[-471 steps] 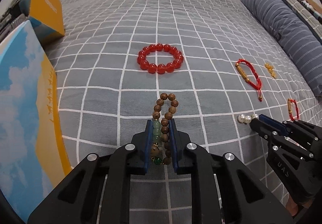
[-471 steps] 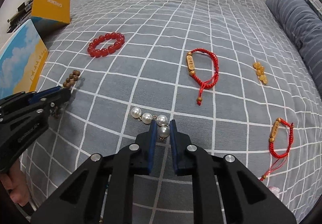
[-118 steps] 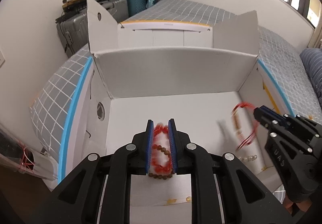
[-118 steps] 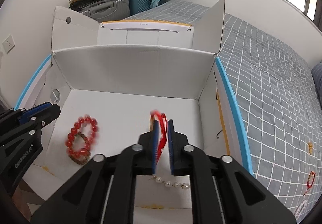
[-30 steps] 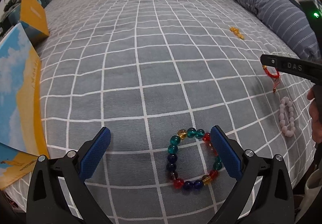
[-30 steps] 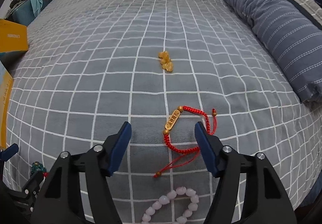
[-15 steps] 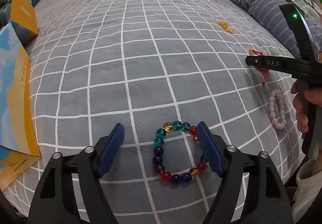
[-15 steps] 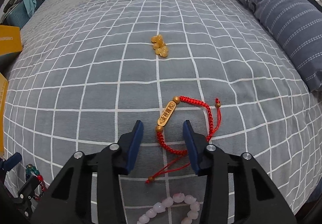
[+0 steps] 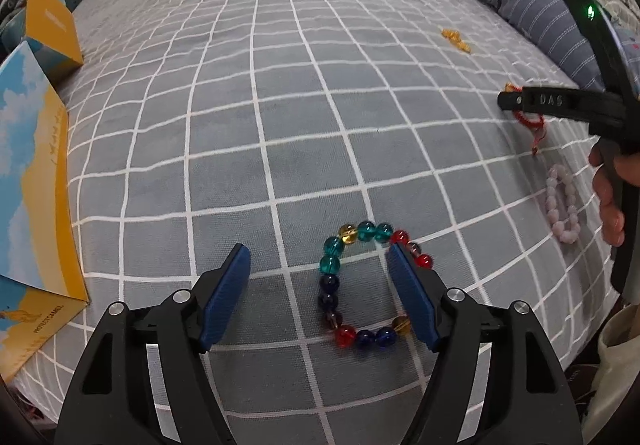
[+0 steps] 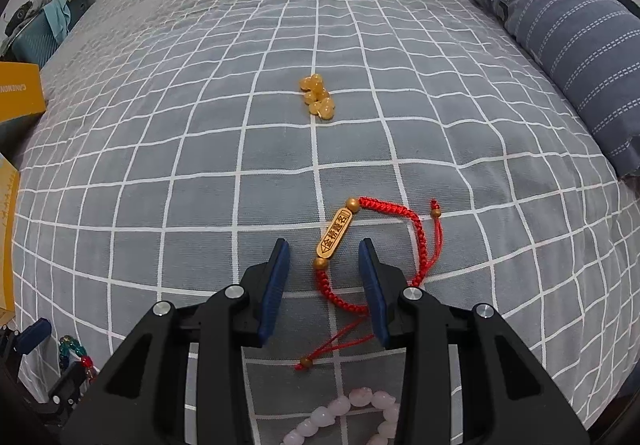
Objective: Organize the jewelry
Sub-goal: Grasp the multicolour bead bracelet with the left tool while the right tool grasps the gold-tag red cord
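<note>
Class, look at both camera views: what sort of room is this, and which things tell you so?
Most likely a bedroom. The jewelry lies on a bed with a gray checked bedspread, a striped blue pillow runs along its right side, and a teal suitcase stands beyond the bed's far left corner.

Both the left gripper [image 9: 320,285] and right gripper [image 10: 324,277] are showing black frames, blue ribbed pads, silver screws; the right is wearing "DAS" lettering.
</note>
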